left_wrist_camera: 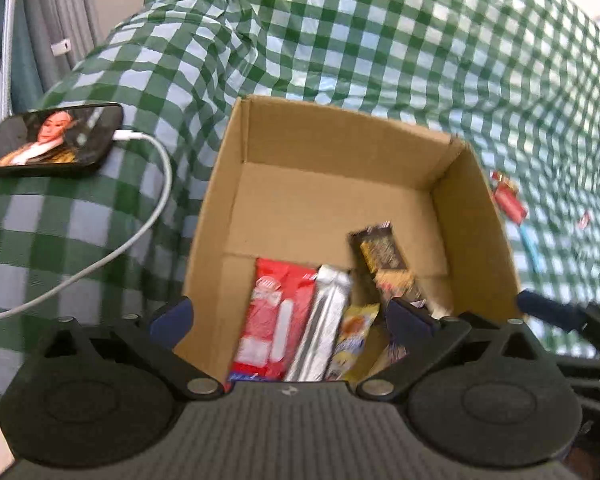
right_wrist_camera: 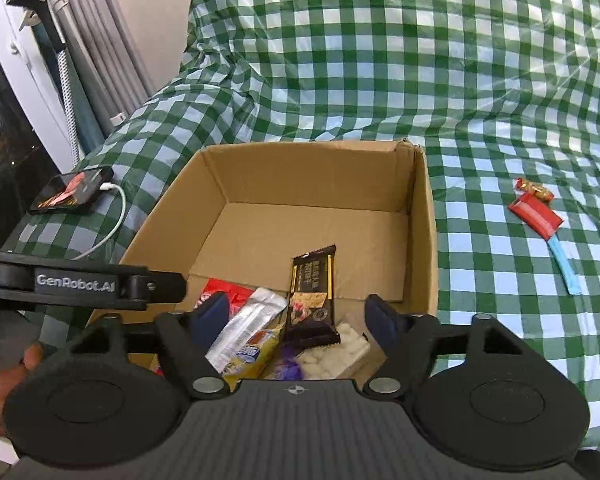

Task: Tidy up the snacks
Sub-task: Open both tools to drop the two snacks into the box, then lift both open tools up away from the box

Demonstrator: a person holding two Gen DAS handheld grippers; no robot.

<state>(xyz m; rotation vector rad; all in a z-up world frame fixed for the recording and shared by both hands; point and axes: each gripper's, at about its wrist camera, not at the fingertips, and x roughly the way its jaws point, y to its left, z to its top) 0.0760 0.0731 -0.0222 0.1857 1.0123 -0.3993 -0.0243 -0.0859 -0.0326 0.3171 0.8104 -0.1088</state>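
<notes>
1. A green-and-white checked cloth (right_wrist_camera: 480, 80) fills most of both views, rumpled toward the top.
2. An open cardboard box (right_wrist_camera: 420, 208) sits mid-frame on the cloth, its far half bare.
3. The left gripper (left_wrist_camera: 290, 316) at the bottom of its view has jaws spread wide with nothing gripped; the snacks lie below the gap.
4. The right gripper (right_wrist_camera: 296, 316) at the bottom of its view also stands open and empty over the box's near end.
5. A phone (right_wrist_camera: 72, 196) with a white cable (right_wrist_camera: 118, 216) lies on the cloth at left.
6. In the near end of the box lie a red packet (left_wrist_camera: 274, 320), a silver bar (left_wrist_camera: 324, 320), a yellow packet (left_wrist_camera: 354, 336) and a dark chocolate bar (right_wrist_camera: 312, 292).
7. Right of the box, a red wrapper (right_wrist_camera: 536, 214), a small candy (right_wrist_camera: 534, 190) and a blue stick (right_wrist_camera: 564, 266) rest on the cloth.
</notes>
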